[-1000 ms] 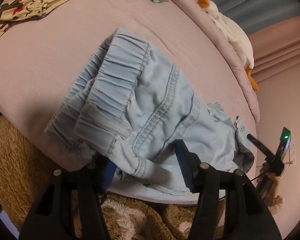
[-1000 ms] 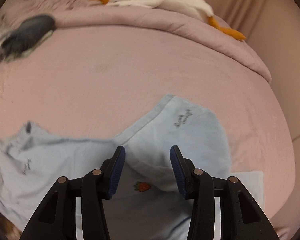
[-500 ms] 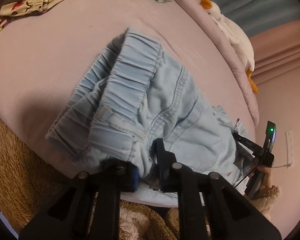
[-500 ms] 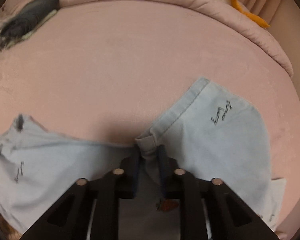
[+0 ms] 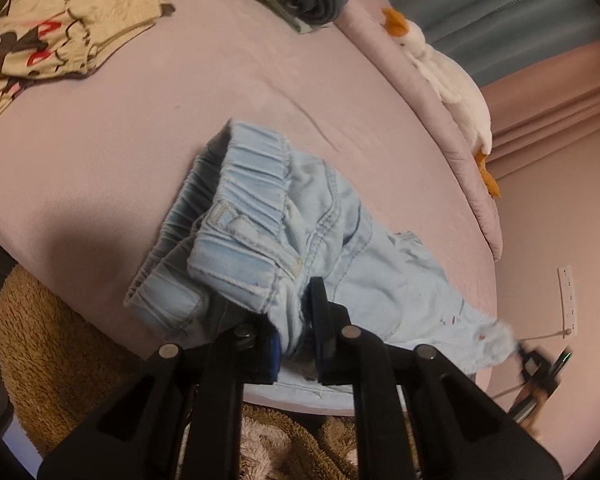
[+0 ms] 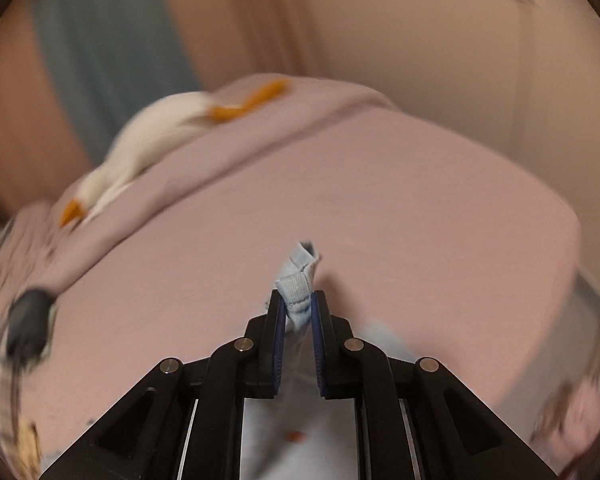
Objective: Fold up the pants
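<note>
The left gripper (image 5: 296, 320) is clenched on the waistband end of the light blue pants (image 5: 300, 248), which lie bunched on the pink bed (image 5: 140, 128) near its edge. Only the blurred right wrist view shows the right gripper (image 6: 298, 312) pinching a folded hem of the pants (image 6: 300, 284) above the bed (image 6: 420, 220)

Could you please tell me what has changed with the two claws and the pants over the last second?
Both claws were open and have closed on the pants: the left claw on fabric by the waistband, the right claw on a leg hem, which it has lifted off the bed while swinging round. The plush goose and other clothes stayed put.
</note>
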A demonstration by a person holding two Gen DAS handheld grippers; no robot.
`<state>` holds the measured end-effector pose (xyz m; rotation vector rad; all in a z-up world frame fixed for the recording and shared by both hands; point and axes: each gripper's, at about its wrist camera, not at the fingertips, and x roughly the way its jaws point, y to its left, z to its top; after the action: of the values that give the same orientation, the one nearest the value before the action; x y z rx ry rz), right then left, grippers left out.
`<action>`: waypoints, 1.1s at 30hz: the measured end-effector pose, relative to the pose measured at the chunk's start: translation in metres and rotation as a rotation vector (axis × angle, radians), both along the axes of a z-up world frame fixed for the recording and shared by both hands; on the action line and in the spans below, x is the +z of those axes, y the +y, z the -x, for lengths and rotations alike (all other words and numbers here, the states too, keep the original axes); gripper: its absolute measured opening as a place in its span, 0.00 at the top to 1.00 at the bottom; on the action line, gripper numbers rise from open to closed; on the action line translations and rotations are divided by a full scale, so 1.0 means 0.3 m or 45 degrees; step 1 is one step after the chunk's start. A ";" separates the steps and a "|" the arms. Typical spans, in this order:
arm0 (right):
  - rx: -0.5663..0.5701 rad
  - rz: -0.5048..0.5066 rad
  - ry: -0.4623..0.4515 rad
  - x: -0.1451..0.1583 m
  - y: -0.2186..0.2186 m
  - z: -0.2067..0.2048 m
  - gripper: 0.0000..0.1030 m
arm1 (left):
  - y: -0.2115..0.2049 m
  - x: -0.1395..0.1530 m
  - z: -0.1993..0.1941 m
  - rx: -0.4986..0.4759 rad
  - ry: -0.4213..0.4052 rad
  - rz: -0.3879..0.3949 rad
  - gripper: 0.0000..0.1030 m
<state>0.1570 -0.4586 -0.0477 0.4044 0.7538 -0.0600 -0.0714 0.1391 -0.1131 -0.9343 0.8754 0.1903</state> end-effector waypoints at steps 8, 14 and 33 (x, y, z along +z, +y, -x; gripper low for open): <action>-0.137 -0.173 0.279 -0.392 -0.165 0.082 0.92 | -0.006 -0.006 -0.019 -0.005 0.069 -0.014 0.89; -0.167 -0.309 0.164 -0.338 -0.189 0.128 0.92 | -0.014 0.054 -0.015 -0.027 0.018 -0.042 0.89; -0.178 -0.237 0.244 -0.391 -0.185 0.130 0.97 | 0.006 0.016 -0.022 -0.028 0.077 -0.031 0.90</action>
<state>0.1181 -0.5141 -0.1651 0.6354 0.9227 -0.1626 -0.0649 0.1408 -0.1083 -0.8995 0.9367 0.2105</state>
